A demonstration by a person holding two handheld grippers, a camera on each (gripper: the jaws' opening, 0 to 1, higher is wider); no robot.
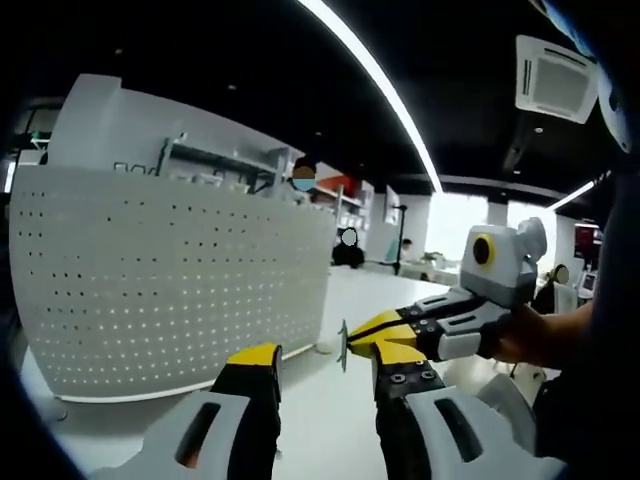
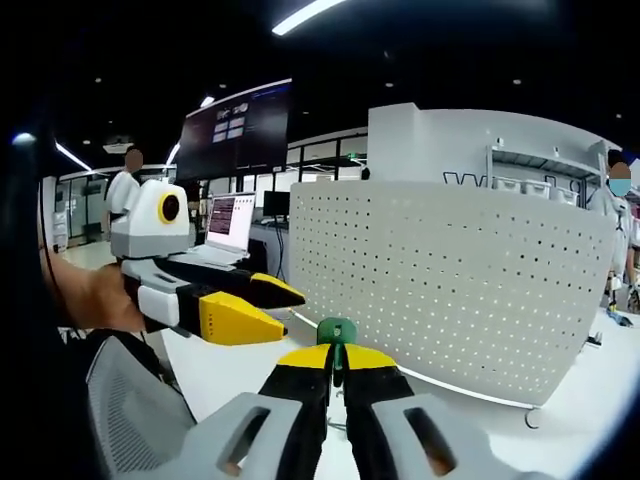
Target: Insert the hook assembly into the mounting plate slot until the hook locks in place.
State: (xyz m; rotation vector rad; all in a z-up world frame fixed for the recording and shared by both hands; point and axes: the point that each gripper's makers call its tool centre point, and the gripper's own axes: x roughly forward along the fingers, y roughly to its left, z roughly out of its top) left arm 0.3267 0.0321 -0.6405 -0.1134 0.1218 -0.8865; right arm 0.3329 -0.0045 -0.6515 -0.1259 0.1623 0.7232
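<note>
A white perforated metal mounting plate (image 2: 450,285) stood upright on the white surface (image 1: 320,400), filling the left of the left gripper view and the right of the right gripper view. The left tongs (image 1: 325,375) were spread, holding nothing. The right tongs (image 2: 335,368) were pressed together on a small green hook assembly (image 2: 336,335), low at centre, apart from the plate. Done well, the step likely called for squaring the hook to a hole, then pressing steadily until it locked.
</note>
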